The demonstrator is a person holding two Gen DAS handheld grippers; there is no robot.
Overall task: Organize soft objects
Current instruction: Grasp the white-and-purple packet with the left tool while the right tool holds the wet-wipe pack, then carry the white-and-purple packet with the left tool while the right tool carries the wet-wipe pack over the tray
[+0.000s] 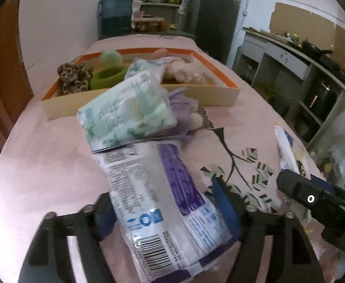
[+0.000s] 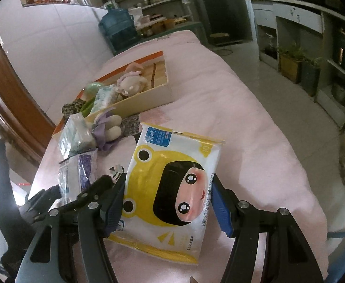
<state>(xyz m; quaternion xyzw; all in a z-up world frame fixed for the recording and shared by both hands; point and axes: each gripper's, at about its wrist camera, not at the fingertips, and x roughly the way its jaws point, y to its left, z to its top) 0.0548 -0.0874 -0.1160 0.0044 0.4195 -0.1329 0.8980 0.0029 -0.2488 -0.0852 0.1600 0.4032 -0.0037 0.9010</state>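
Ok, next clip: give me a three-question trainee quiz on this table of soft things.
1. True or false: the orange-rimmed box is empty.
2. What sits between the right gripper jaws? A) red towel B) yellow cartoon pack C) blue sponge
3. Fill in: between the left gripper jaws lies the ___.
Key: 1 false; 2 B; 3 white-and-purple pack.

A table [image 2: 243, 127] is covered with a pink cloth [image 1: 42, 165]. On it are set a box [image 1: 148, 99], a white pack [image 1: 167, 200], a yellow pack [image 2: 172, 188] and a green pack [image 1: 125, 115].
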